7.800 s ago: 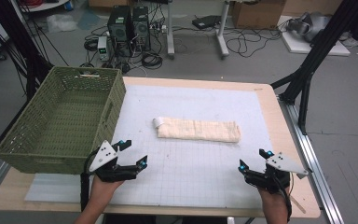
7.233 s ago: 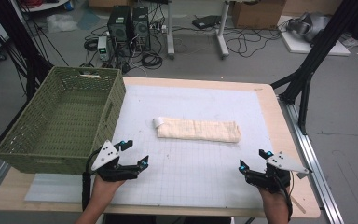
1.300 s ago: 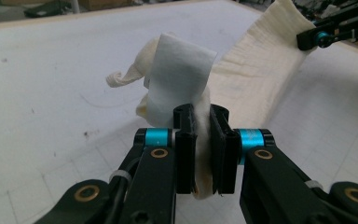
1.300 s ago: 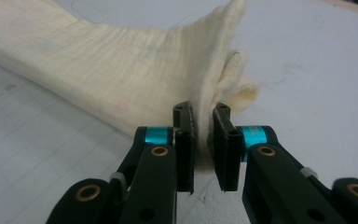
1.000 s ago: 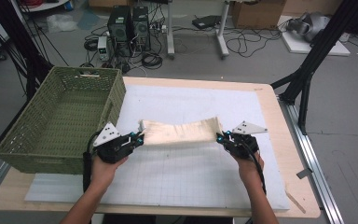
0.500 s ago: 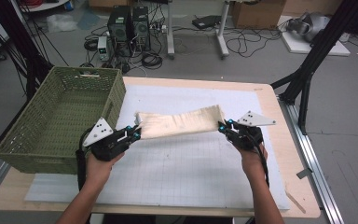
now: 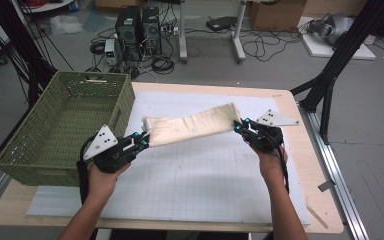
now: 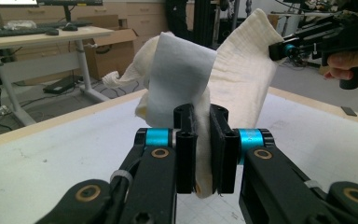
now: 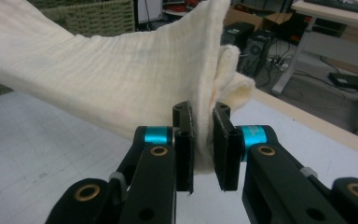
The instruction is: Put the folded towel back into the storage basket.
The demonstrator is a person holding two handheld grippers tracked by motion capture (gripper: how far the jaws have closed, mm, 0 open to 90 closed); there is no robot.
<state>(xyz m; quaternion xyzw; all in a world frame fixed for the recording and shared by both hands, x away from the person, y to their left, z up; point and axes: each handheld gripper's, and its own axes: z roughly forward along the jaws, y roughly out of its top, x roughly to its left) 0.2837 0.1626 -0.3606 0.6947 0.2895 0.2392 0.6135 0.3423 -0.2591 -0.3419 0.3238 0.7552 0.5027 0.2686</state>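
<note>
Cloth (image 7: 190,126), cream and loosely folded into a long band, hangs in the air between your two grippers, clear of the white gridded mat (image 7: 180,185) that covers the wooden table (image 7: 300,165). It sags slightly in the middle and runs from lower left to upper right in the high view.

Your left gripper (image 7: 141,142) pinches the cloth's left end; in the left gripper view the two black jaws are pressed together on a fold of the fabric (image 8: 204,154), which rises and fans out above them. Your left hand (image 7: 102,177) holds that gripper just beside the near right corner of the green woven basket (image 7: 45,145), which sits at the left edge of the table.

Your right gripper (image 7: 239,126) pinches the cloth's right end; in the right gripper view its jaws are closed on a bunched edge of the fabric (image 9: 204,149), and the rest of the band stretches away to the left toward the basket (image 9: 93,18). Your right hand (image 7: 270,162) comes up from the near edge of the table, near its right side.

From the left gripper view you can see the right gripper (image 8: 279,49) farther off, gripping the far corner of the cloth.

Beyond the table, computer towers (image 7: 140,25) and loose cables (image 7: 260,47) lie on the floor.
</note>
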